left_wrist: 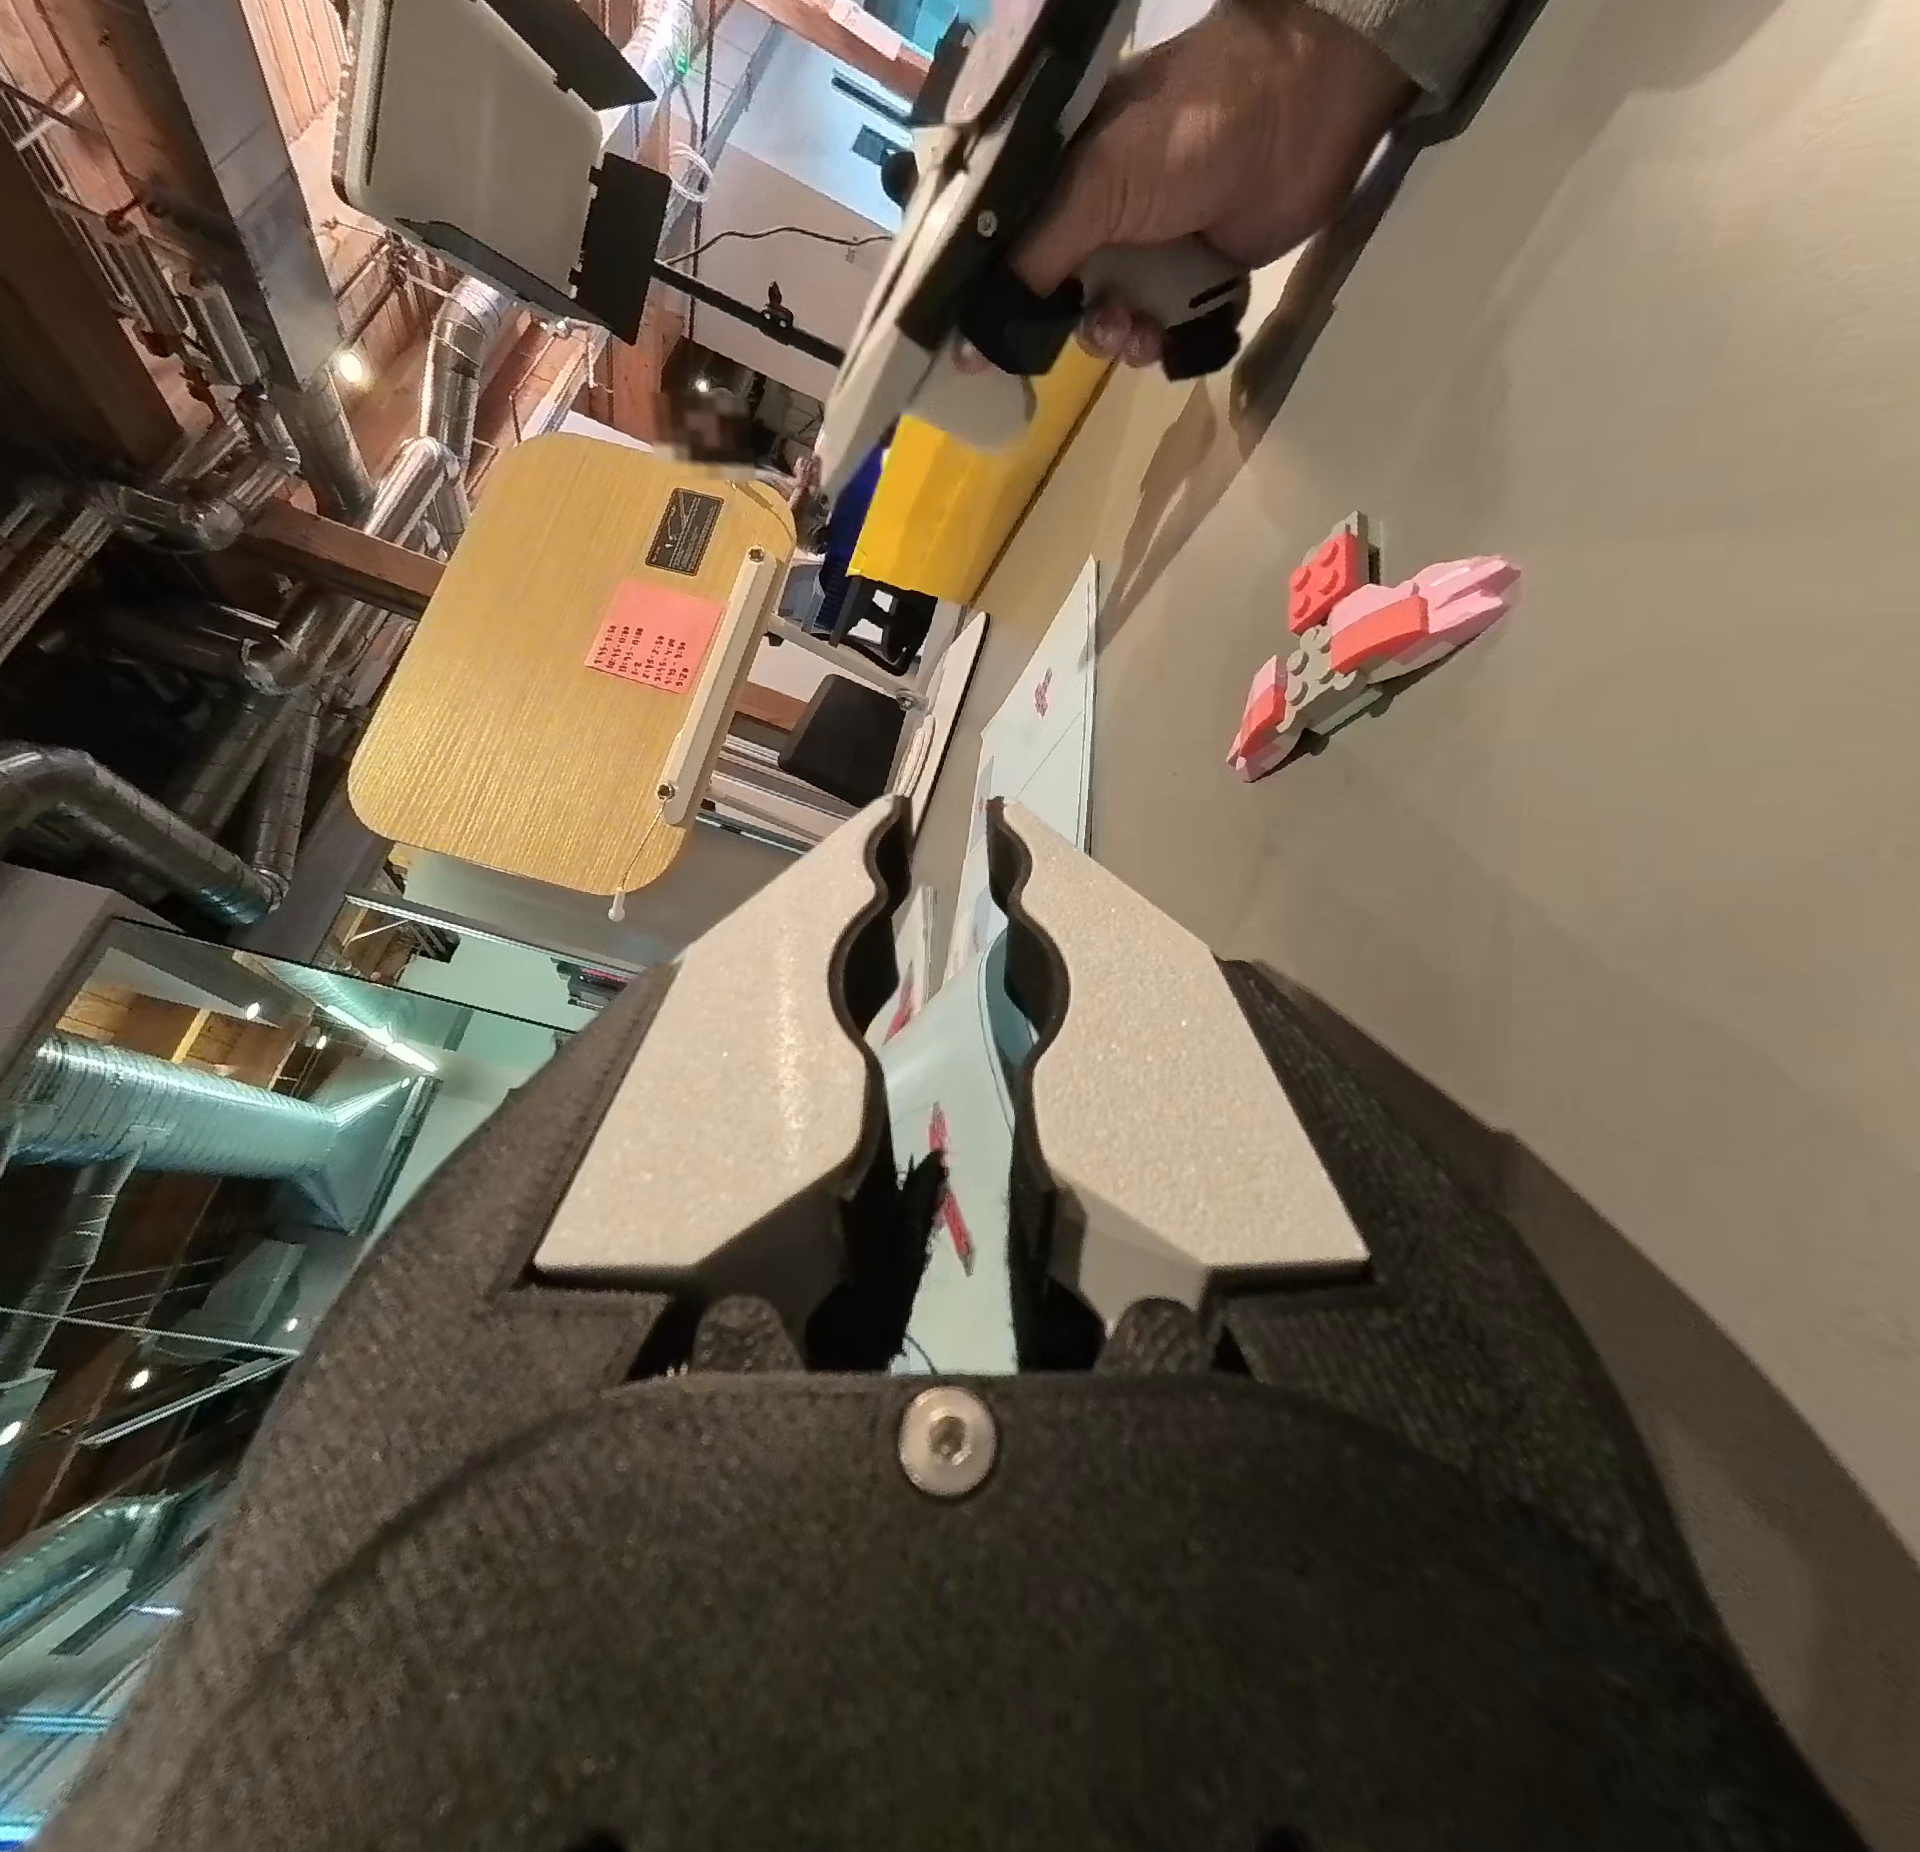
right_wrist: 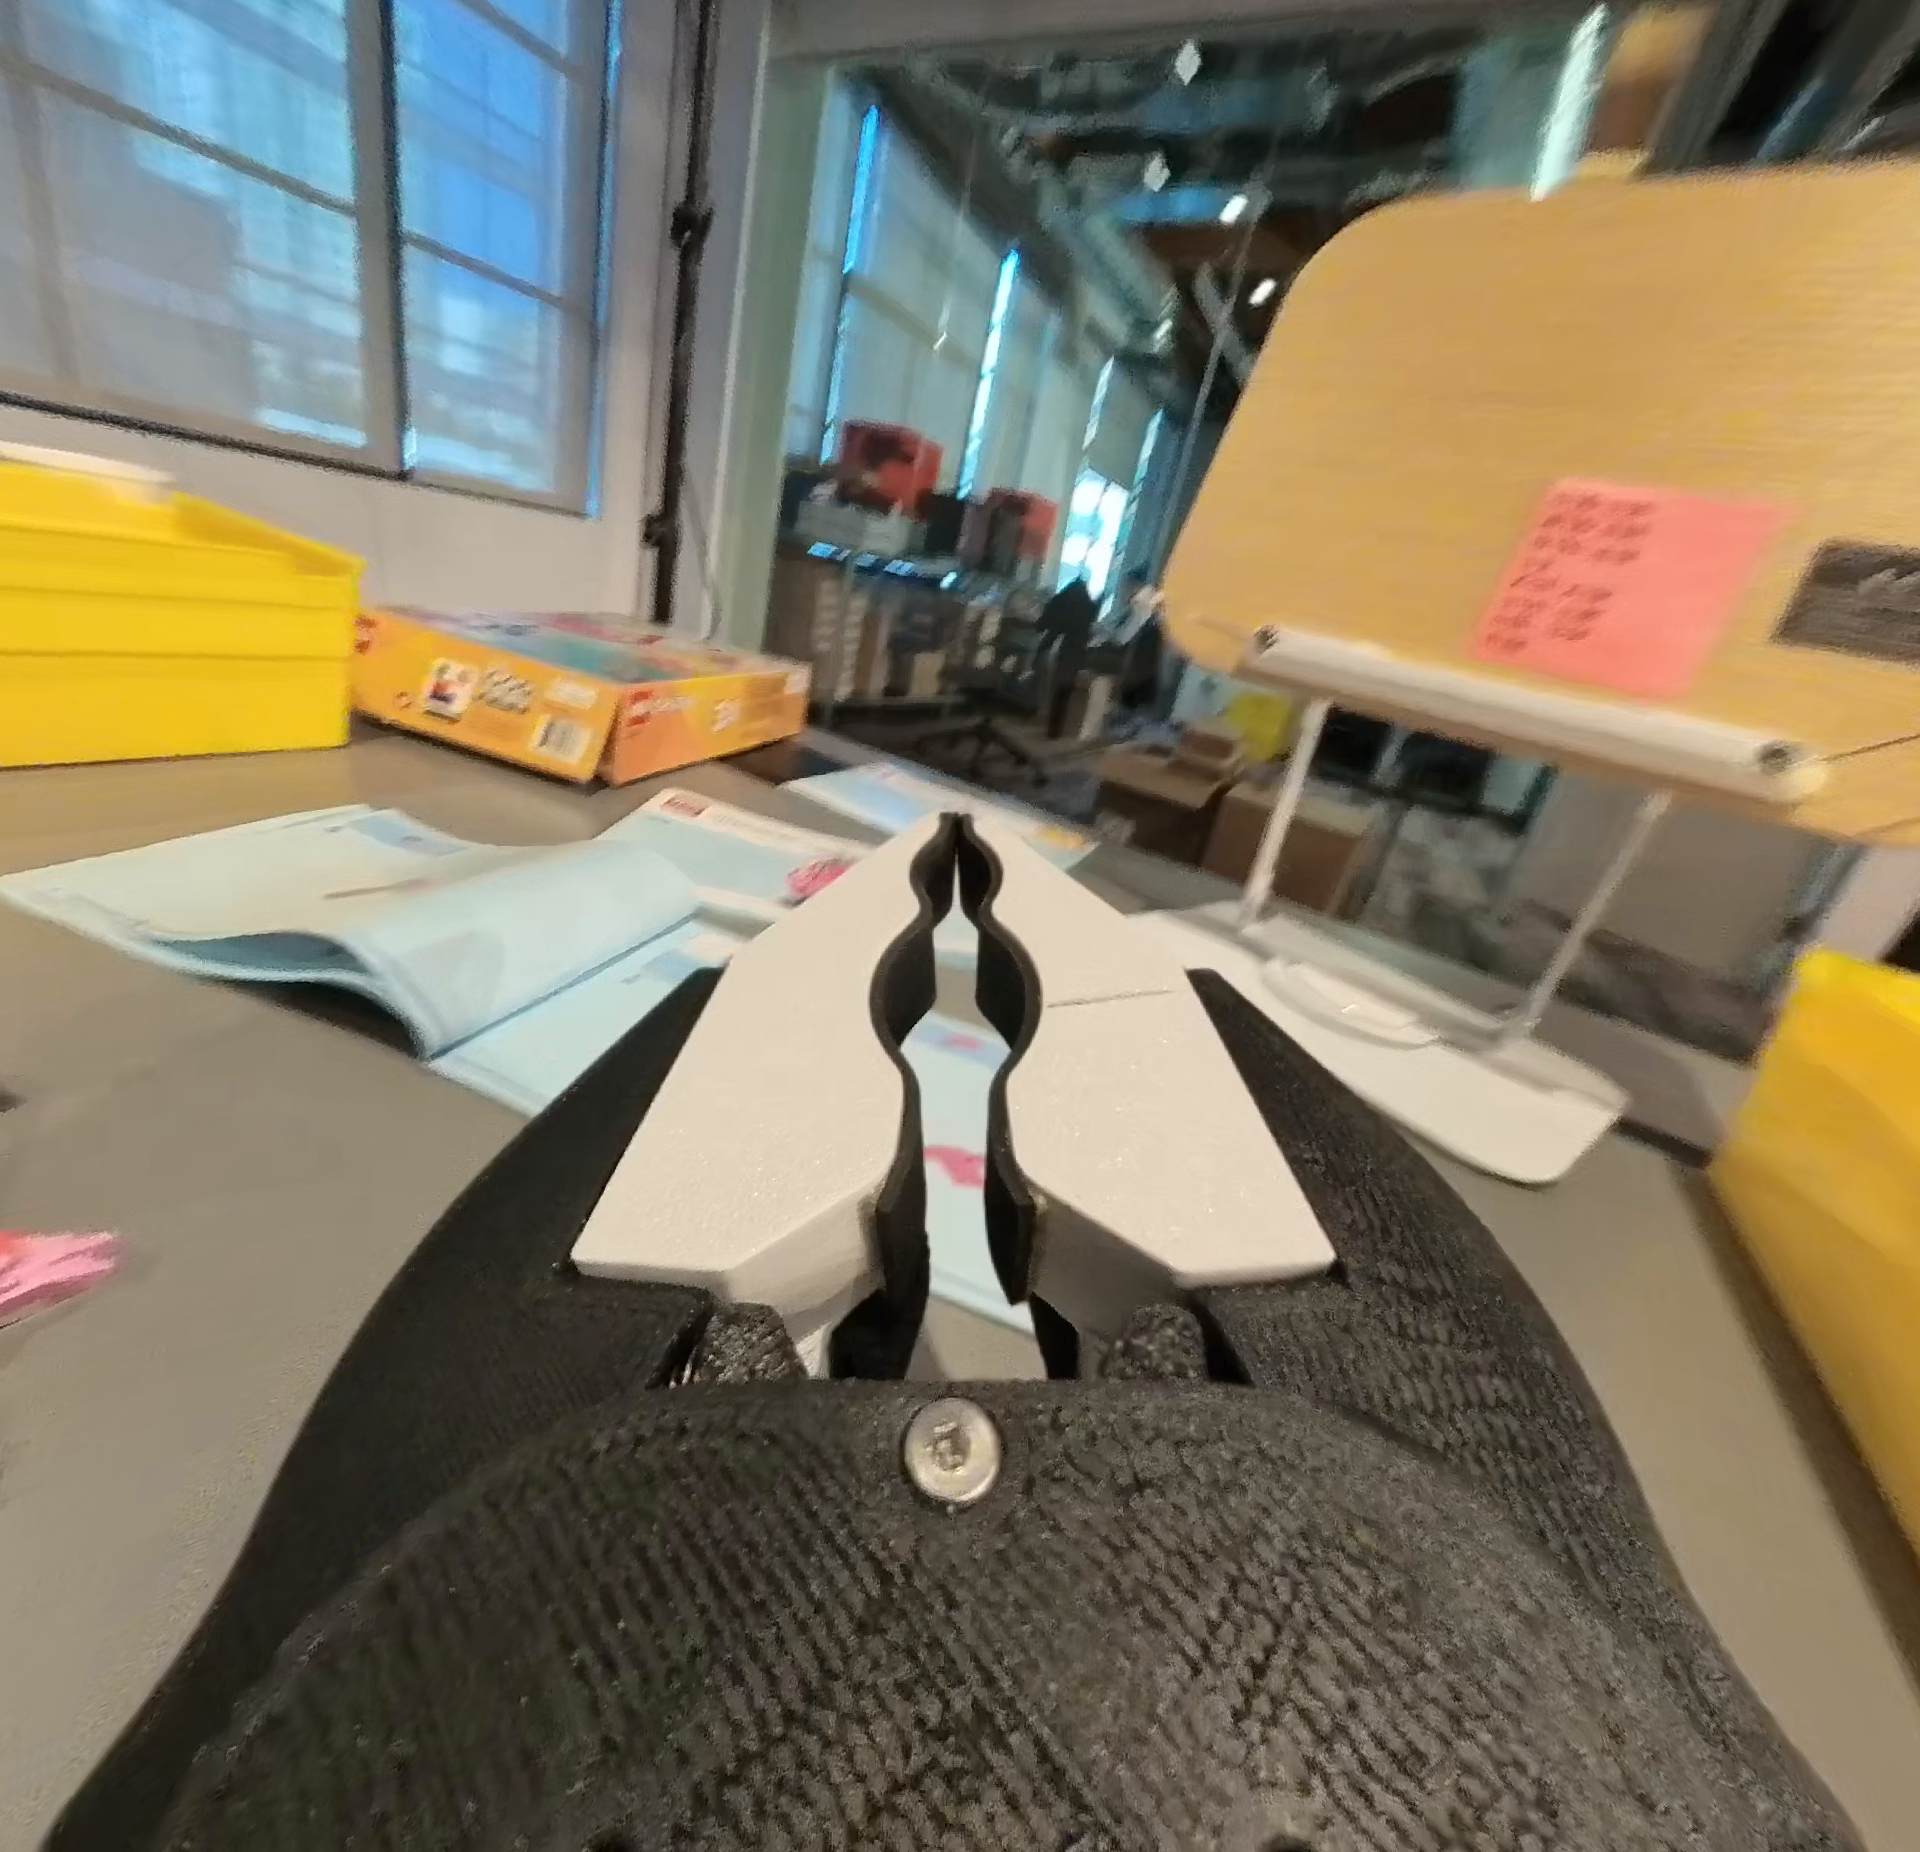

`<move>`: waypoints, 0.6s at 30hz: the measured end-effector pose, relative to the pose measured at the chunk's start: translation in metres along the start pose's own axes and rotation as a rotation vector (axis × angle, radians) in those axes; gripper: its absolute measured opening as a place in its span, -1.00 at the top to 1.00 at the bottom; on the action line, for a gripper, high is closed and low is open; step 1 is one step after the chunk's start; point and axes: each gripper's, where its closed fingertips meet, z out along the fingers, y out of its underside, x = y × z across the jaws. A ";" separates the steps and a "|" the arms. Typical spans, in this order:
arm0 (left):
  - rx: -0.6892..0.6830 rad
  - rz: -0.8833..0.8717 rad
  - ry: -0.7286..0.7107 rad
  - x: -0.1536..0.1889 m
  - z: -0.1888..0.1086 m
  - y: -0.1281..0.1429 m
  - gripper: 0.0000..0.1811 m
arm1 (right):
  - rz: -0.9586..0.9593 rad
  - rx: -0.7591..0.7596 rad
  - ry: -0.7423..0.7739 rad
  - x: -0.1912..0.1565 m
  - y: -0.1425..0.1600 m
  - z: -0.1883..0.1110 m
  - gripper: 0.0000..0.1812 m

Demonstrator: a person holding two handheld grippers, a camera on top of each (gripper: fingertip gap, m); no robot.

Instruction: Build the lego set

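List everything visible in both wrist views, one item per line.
lego assembly: one, pink, red and grey, on the grey table.
instruction booklets: several, pale blue, open on the table.
lego box: one, orange, far side of the table.
yellow bins: stacked at left; another at right.
book stand: one, wooden, bearing a pink note.
left hand-held gripper: slightly open, empty.
right hand-held gripper: tips together, empty.
hand: one, holding the right hand-held gripper.

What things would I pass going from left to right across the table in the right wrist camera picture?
Yellow trays → orange box → open booklet → gripper → wooden book stand → yellow bin.
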 end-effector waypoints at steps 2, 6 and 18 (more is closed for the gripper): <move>0.002 -0.026 0.006 0.001 0.003 -0.001 0.86 | -0.027 0.049 0.081 0.017 -0.008 -0.007 1.00; 0.022 -0.077 0.017 0.002 0.009 -0.008 0.86 | -0.034 0.030 0.231 0.051 -0.003 -0.017 1.00; -0.073 -0.519 -0.039 -0.073 -0.044 -0.018 0.76 | -0.156 -0.091 0.432 0.076 0.011 -0.025 1.00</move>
